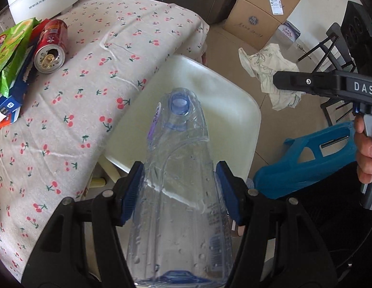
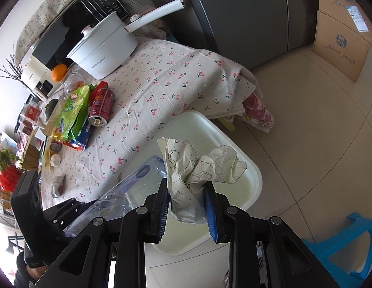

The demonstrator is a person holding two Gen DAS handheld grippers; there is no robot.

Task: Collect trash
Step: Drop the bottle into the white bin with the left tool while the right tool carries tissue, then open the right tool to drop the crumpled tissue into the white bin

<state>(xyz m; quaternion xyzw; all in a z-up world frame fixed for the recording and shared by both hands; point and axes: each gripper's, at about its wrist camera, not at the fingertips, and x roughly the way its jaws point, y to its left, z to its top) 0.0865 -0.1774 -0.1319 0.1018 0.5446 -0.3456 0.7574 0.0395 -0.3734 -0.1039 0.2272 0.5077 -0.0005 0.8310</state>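
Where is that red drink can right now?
The red drink can lies on its side on the cherry-print tablecloth, at the left of both views, right against the green snack bag.

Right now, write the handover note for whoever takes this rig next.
Left gripper: shut on the clear plastic bottle, held over the white bin, cap pointing away.
Right gripper: shut on the crumpled paper, also held above the white bin.
On the cherry-print tablecloth: a red can lying on its side beside a green snack bag, with other wrappers under them.
Done: both items picked up and brought to the bin.
Left: release bottle and paper into the bin, then probably fetch the can, the bag and the wrappers.
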